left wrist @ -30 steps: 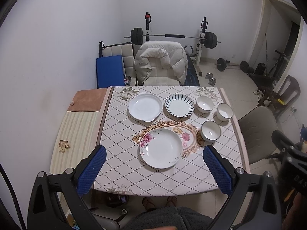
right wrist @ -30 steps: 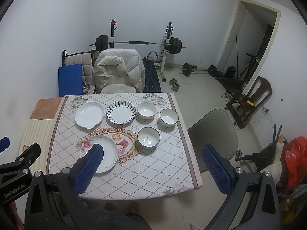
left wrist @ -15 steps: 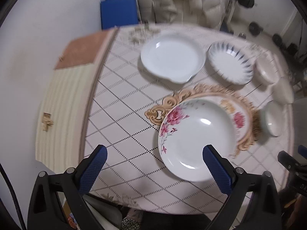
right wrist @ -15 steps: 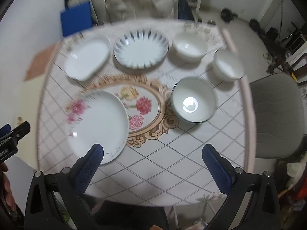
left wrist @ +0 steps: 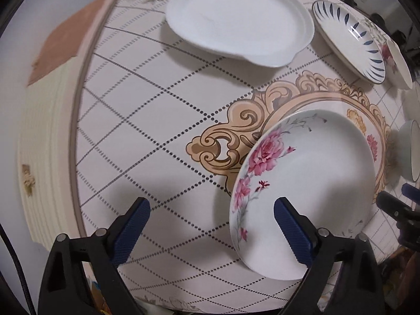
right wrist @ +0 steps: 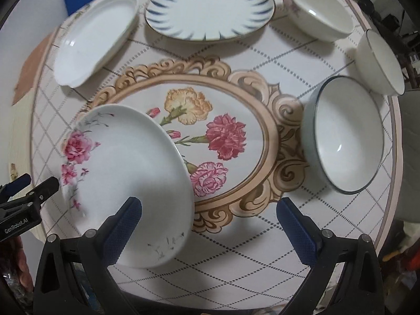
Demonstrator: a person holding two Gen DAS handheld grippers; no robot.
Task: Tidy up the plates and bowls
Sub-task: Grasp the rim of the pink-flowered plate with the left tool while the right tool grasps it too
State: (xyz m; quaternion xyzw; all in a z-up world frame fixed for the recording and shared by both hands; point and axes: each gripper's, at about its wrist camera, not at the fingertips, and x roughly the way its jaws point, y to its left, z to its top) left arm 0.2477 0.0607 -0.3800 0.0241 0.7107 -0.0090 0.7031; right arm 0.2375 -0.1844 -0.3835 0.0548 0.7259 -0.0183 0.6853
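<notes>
A rose-patterned plate (left wrist: 307, 178) (right wrist: 126, 173) lies near the table's front edge. A plain white plate (left wrist: 236, 18) (right wrist: 94, 39) and a blue-striped plate (left wrist: 351, 39) (right wrist: 210, 13) lie behind it. A dark-rimmed bowl (right wrist: 346, 136) stands at the right, with two white bowls (right wrist: 317, 13) (right wrist: 378, 63) behind it. My left gripper (left wrist: 210, 225) is open, low over the cloth left of the rose plate, its right finger over the plate's near part. My right gripper (right wrist: 210, 225) is open, between the rose plate and the dark-rimmed bowl.
The table carries a diamond-pattern cloth with an ornate flower medallion (right wrist: 210, 131) in the middle. A striped beige cover and a brown patch (left wrist: 60, 42) hang at the left edge. A grey chair (right wrist: 409, 157) stands at the right of the table.
Both grippers have come down much closer to the table. The dishes have not moved.
</notes>
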